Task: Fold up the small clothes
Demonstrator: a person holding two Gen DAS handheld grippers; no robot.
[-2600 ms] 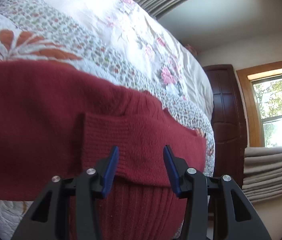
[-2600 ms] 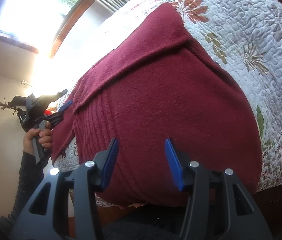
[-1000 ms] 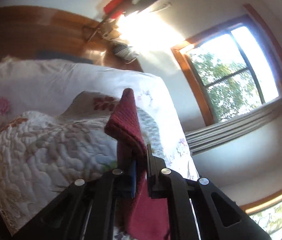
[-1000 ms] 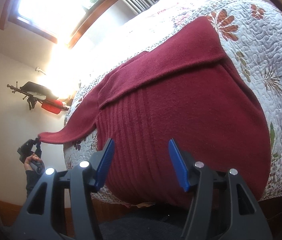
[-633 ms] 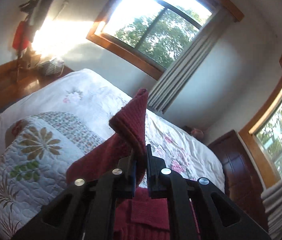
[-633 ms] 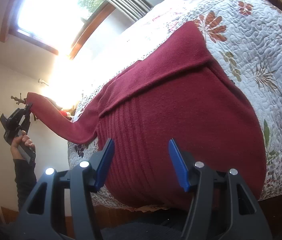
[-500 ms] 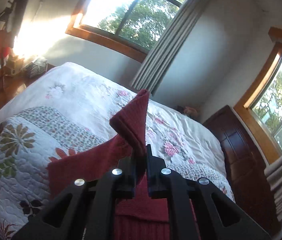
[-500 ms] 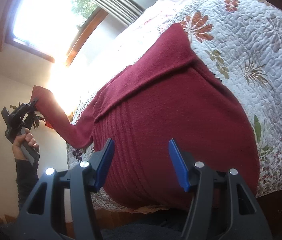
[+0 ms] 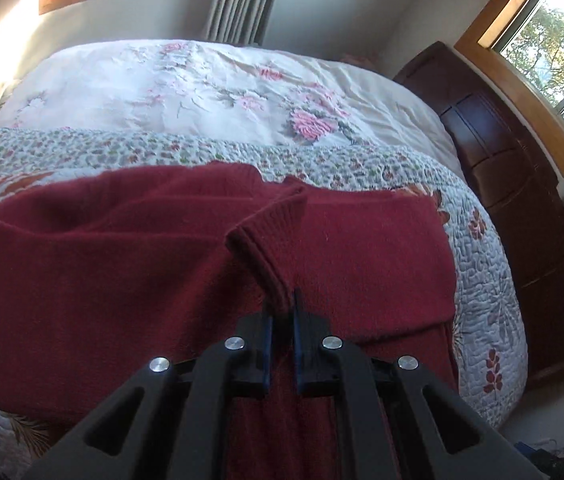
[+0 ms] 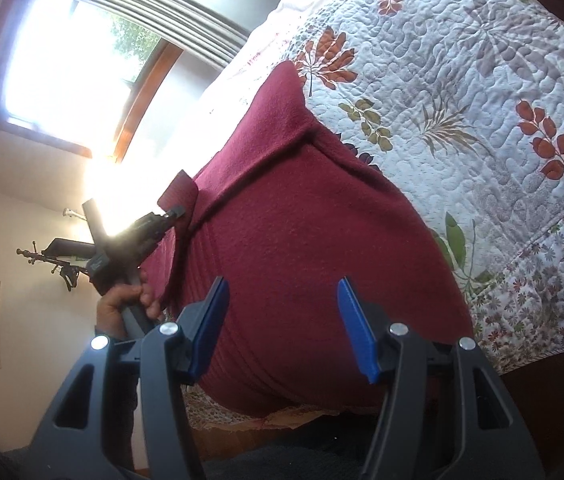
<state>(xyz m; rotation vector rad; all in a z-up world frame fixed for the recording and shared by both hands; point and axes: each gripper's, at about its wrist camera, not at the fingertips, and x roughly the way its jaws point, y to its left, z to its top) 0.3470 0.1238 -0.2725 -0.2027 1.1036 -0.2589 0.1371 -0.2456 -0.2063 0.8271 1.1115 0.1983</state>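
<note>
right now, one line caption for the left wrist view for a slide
Left gripper shut on a red sweater sleeve cuff, carried over the sweater on the quilted bed.

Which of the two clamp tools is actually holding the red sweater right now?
The left gripper: its blue jaws are shut on the sweater's ribbed sleeve cuff. The right gripper hangs open above the sweater, gripping nothing.

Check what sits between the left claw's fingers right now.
The red sweater's ribbed sleeve cuff, pinched in the left claw, shown in the left wrist view.

Sleeve cuff (image 9: 270, 236), earlier lifted high by left tool (image 9: 280, 312), now down over sweater body (image 9: 82, 272).
</note>
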